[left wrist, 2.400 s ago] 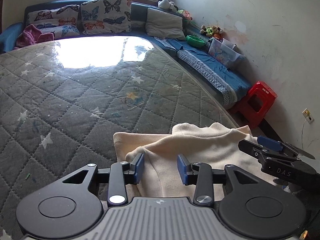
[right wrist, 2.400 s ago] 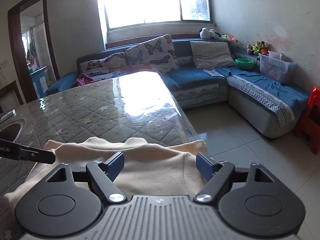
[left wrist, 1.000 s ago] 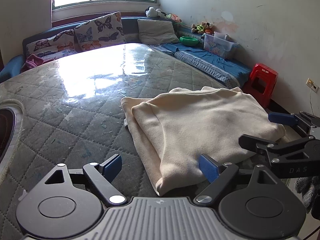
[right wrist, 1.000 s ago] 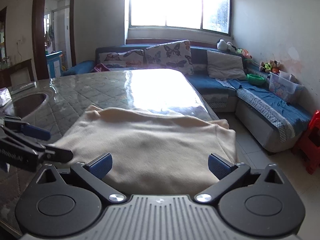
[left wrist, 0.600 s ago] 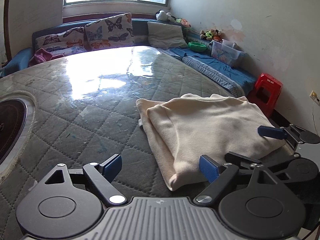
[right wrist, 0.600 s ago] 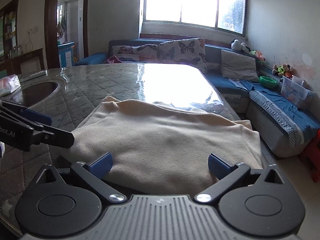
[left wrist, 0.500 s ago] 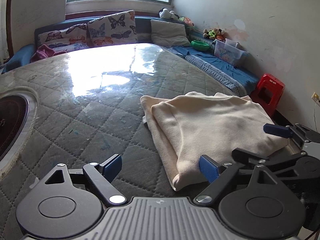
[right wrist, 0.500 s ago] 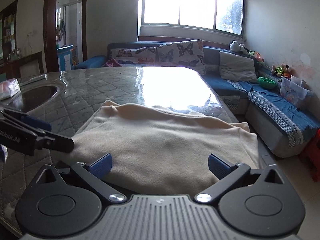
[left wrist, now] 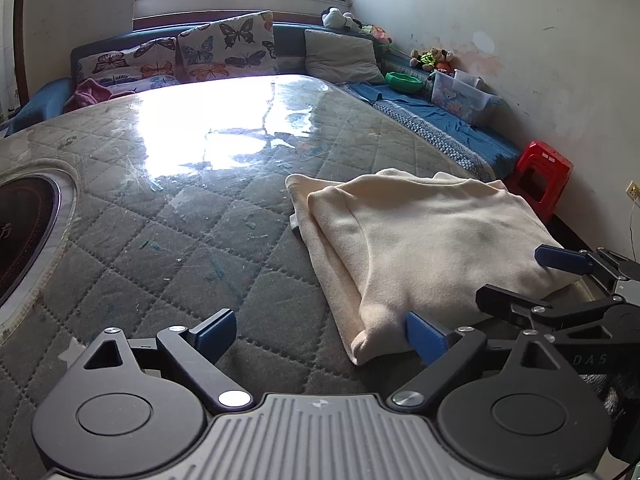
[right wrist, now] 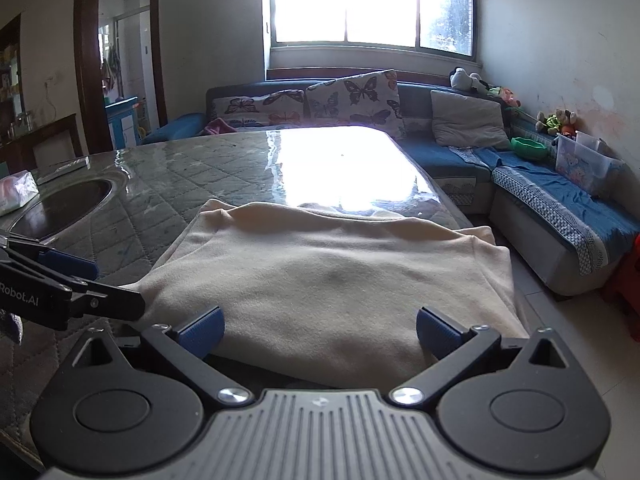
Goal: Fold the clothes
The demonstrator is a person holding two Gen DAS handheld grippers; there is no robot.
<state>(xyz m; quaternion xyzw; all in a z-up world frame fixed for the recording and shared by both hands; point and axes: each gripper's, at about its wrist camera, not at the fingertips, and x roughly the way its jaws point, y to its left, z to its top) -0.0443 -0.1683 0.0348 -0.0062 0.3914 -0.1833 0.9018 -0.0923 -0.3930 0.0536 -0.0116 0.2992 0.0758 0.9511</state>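
A cream garment (left wrist: 424, 248) lies folded into a thick rectangle at the near right corner of the quilted table (left wrist: 168, 216). My left gripper (left wrist: 320, 336) is open and empty, low over the table just left of the garment's near corner; its right fingertip touches the fold's edge. My right gripper (right wrist: 318, 330) is open and empty in front of the garment (right wrist: 328, 276), near its front edge. The right gripper also shows in the left wrist view (left wrist: 560, 280), and the left gripper shows in the right wrist view (right wrist: 76, 284).
A round dark cooktop (left wrist: 20, 228) is set into the table at the left. A blue corner sofa (right wrist: 520, 176) with butterfly cushions (left wrist: 224, 48) runs behind and to the right. A red stool (left wrist: 540, 176) stands by the wall. A tissue pack (right wrist: 14, 192) lies at far left.
Both grippers let go of the garment, opened wide and drew back from it. The garment now lies folded and still on the table.
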